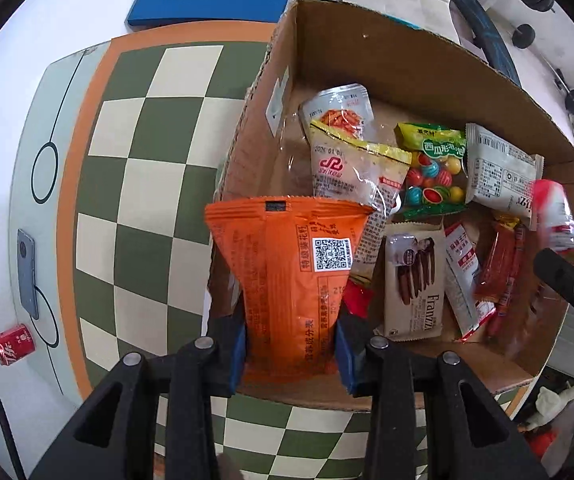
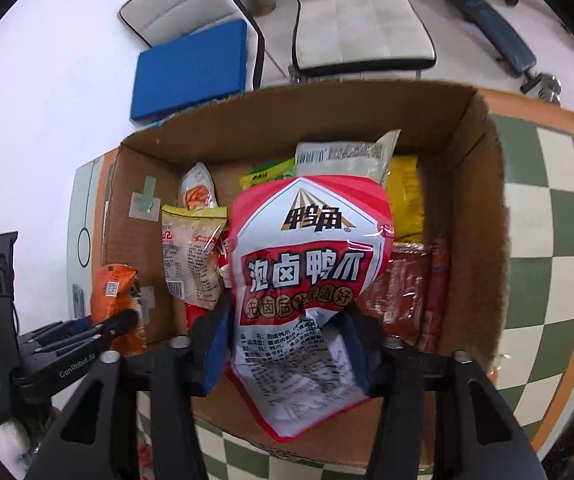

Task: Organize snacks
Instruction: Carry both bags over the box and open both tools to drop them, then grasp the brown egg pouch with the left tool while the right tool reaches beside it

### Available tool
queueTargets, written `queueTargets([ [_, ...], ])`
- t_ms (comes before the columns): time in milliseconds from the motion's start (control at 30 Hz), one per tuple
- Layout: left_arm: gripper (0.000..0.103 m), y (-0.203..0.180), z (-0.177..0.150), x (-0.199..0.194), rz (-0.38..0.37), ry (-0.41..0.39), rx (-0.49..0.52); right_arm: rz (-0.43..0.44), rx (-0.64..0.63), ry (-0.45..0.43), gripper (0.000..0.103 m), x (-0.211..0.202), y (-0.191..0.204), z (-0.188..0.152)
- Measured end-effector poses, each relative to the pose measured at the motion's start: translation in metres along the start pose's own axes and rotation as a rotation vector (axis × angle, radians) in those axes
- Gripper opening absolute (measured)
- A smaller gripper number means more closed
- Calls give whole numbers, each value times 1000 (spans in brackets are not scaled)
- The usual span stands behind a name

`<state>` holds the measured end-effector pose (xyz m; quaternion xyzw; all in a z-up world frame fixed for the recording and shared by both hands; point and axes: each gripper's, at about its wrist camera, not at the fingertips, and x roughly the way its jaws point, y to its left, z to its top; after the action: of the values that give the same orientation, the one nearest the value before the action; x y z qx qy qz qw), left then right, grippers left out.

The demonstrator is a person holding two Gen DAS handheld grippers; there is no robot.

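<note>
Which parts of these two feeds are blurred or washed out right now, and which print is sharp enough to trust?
Left wrist view: orange packet and its QR code sharp; red-and-white pouch at right smeared by motion. Right wrist view: that pouch's big lettering readable, its lower edge soft; white floor beyond the cardboard box overexposed. Both views bend straight edges, fisheye.

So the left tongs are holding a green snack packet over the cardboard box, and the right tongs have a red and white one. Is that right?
Not quite: the packet in the left tongs is orange, not green, as the left wrist view shows. The rest holds: it hangs over the cardboard box, and the right tongs have a red and white packet.
</note>
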<state>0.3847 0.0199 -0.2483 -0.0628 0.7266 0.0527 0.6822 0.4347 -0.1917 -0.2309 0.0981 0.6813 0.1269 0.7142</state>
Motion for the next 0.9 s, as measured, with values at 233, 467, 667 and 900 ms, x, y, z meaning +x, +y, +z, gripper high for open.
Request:
queueTargets([
  [233, 77, -5, -1, -17, -38, -48, -19, 0, -42, -28, 79, -9, 3, 0],
  [467, 79, -12, -7, -36, -47, -98, -15, -97, -83, -52, 86, -23, 1, -13],
  [667, 88, -17, -26, -57, -50, -154, -6, -122, -89, -89, 90, -40, -4, -29],
  [900, 88, -25, -62, -90, -64, -273, 2, -67, -96, -120, 90, -62, -1, -60],
])
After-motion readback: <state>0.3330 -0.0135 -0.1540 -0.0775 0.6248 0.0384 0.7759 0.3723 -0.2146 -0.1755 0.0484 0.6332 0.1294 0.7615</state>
